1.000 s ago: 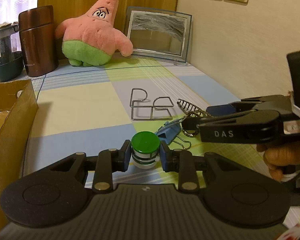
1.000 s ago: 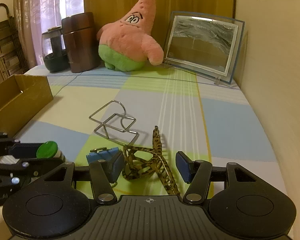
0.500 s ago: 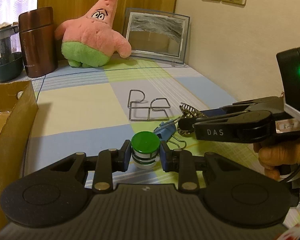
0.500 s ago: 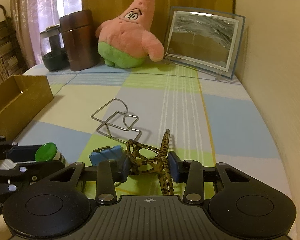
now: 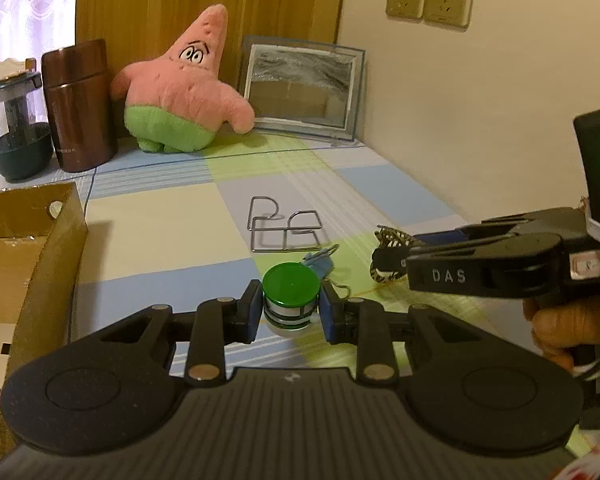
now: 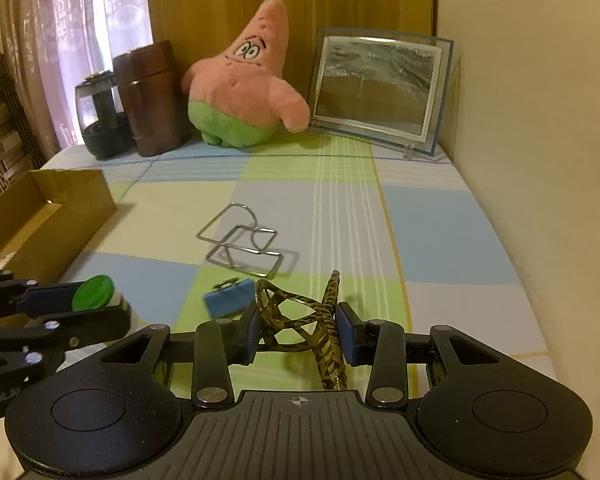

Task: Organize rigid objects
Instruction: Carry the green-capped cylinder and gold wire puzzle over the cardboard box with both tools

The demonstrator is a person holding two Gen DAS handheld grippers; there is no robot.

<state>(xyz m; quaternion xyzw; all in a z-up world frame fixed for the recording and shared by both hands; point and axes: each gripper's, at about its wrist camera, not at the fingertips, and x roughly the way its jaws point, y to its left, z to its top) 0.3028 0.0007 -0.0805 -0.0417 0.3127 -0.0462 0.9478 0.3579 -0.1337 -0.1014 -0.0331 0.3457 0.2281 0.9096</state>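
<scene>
My left gripper is shut on a small jar with a green lid and holds it just above the checked cloth; it also shows in the right wrist view. My right gripper is shut on a leopard-print hair clip, lifted off the cloth, also seen in the left wrist view. A blue binder clip and a bent wire stand lie on the cloth ahead.
An open cardboard box stands at the left. At the back are a brown thermos, a dark glass pot, a pink star plush and a framed picture. A wall runs along the right.
My right gripper closed on the hair clip and lifted it a little. My left gripper rose slightly with the jar.
</scene>
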